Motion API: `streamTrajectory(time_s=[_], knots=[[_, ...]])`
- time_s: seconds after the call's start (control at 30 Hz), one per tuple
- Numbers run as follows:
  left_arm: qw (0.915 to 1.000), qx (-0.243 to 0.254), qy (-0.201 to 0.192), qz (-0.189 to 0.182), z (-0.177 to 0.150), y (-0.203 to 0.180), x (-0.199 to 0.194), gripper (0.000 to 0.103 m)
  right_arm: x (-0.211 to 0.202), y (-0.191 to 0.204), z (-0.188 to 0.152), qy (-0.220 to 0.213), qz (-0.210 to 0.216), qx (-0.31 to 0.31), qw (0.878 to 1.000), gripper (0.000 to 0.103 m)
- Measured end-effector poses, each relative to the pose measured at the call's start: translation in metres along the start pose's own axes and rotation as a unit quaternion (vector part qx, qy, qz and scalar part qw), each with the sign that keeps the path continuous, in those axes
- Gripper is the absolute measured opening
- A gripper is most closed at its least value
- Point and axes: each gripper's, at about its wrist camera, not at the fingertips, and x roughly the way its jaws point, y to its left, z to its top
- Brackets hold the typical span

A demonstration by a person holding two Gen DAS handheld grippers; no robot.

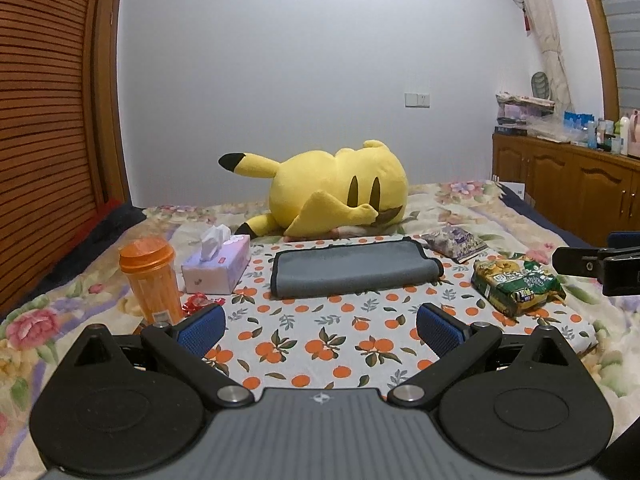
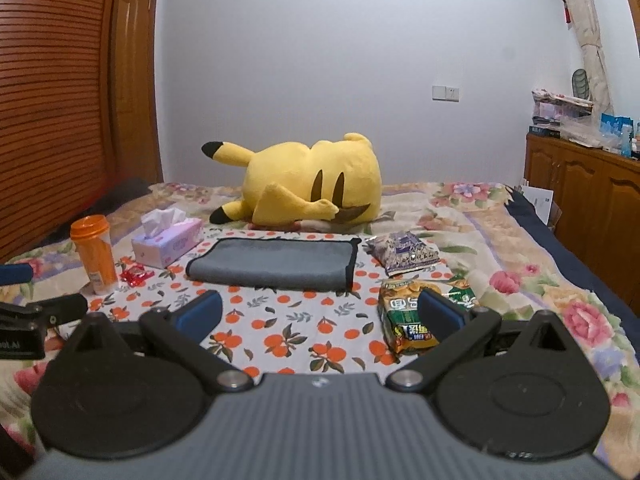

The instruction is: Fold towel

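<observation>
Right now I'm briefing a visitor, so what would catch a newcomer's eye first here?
The big yellow plush lying on its side at the far end of the bed. In front of it the grey towel lies folded on the orange-print cloth, with an orange cup at left.

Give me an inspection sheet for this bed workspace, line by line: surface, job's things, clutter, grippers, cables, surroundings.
Surface: orange-print cloth spread over a floral bedspread.
Job's things: grey towel lies folded on the cloth, dark trim showing; neither gripper touches it.
Clutter: orange cup, tissue box and red wrapper left of the towel; purple packet and green snack bag to its right; yellow plush toy behind it.
Grippers: left gripper and right gripper both have jaws wide apart, holding nothing, short of the towel.
Cables: nothing seen.
Surroundings: slatted wooden door on the left, wooden cabinet on the right, plain wall behind.
</observation>
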Motion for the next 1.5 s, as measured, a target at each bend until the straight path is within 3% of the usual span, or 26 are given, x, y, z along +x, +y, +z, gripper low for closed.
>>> streamTrajectory(time_s=[0.67,1.5], knots=[[0.9994,-0.009,-0.032,-0.001,0.0042,0.0037,-0.0079,0.103,-0.0090,-0.0056,0.0020,-0.040,-0.013,0.010,0.999,0.103],[0.9996,-0.010,-0.026,0.000,0.0033,0.0046,-0.0062,0.103,-0.0085,-0.0057,0.0020,-0.040,-0.014,0.010,0.999,0.103]])
